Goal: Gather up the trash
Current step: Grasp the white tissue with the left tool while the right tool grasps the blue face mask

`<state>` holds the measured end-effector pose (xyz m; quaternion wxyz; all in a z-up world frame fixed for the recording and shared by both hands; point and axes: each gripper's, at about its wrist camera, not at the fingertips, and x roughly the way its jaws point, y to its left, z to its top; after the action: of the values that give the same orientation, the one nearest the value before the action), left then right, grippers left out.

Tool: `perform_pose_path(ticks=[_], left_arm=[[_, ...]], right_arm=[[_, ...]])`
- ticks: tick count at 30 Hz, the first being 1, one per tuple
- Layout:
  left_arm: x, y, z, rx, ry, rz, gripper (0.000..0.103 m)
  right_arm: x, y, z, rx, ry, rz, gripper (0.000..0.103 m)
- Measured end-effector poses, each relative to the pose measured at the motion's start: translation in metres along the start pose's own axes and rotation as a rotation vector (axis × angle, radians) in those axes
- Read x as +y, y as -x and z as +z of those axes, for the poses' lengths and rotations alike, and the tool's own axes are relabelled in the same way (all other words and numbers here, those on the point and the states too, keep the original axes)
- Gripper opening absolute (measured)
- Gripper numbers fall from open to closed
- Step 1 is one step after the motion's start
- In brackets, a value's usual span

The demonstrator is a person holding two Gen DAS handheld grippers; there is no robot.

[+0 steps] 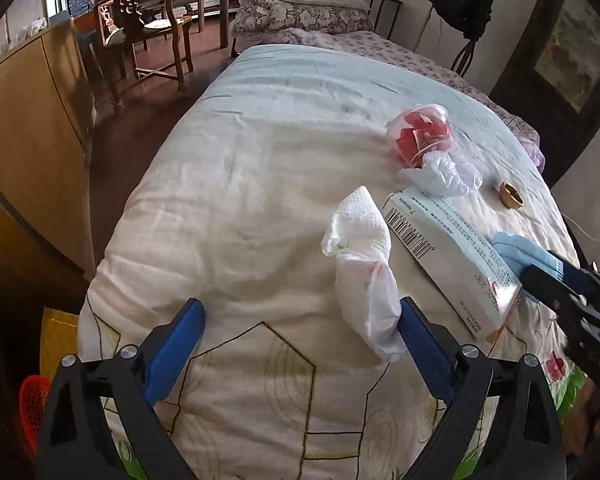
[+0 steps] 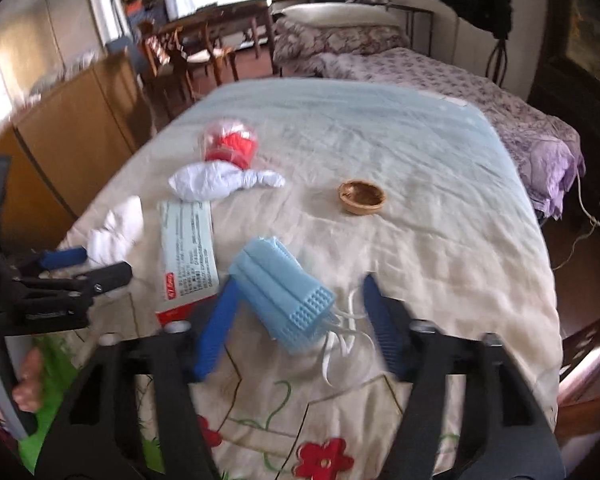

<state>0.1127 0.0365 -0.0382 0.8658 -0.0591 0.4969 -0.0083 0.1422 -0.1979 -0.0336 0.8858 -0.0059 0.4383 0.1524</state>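
Left gripper point(image 1: 300, 320): jaws spread wide, nothing clamped. Its right finger point(image 1: 420, 344) touches the lower end of the crumpled paper towel point(image 1: 360, 264), the left finger is clear of it. The towel lies on the quilt point(image 1: 240, 184) near the bed's near edge.

Right gripper point(image 2: 300, 300): jaws spread too, not clamped. The folded blue face mask point(image 2: 280, 296) sits between the fingers, leaning on the left finger point(image 2: 216, 328), with a gap to the right one. Its white ear loops point(image 2: 340, 336) trail toward the near edge. I can't tell whether the mask is lifted or resting on the quilt; the right view is motion-blurred.

Outward from there: a long white carton point(image 1: 452, 264) with a barcode lies just beside the towel, between the two grippers. Past its far end is a knotted clear plastic bag point(image 2: 220, 184), touching a second clear bag with red scraps point(image 1: 420, 132) inside. A brown half nutshell point(image 2: 360, 196) sits alone, well apart from the bags, toward the quilt's right edge.
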Motion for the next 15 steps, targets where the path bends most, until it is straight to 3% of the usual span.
perform_pose_path(ticks=[2,3,7,11,13,15], left_arm=[[0.000,0.002,0.000,-0.007,-0.001,-0.004,0.095],[0.000,0.004,0.001,-0.015,0.002,-0.012,0.095],[0.002,0.017,0.004,-0.072,0.018,-0.066,0.095],[-0.006,0.007,0.017,-0.049,-0.012,-0.080,0.093],[-0.011,0.000,0.021,-0.027,-0.030,-0.077,0.084],[-0.013,-0.006,0.022,-0.006,-0.043,-0.067,0.072]], right_arm=[[0.000,0.010,-0.001,-0.039,-0.003,0.015,0.023],[0.001,0.014,-0.002,-0.061,-0.005,0.017,0.020],[-0.012,0.037,-0.011,-0.140,-0.101,0.018,0.020],[-0.021,0.030,-0.009,-0.103,-0.152,-0.005,0.024],[-0.024,0.028,-0.007,-0.091,-0.167,-0.003,0.025],[-0.028,0.030,-0.008,-0.094,-0.181,0.007,0.035]])
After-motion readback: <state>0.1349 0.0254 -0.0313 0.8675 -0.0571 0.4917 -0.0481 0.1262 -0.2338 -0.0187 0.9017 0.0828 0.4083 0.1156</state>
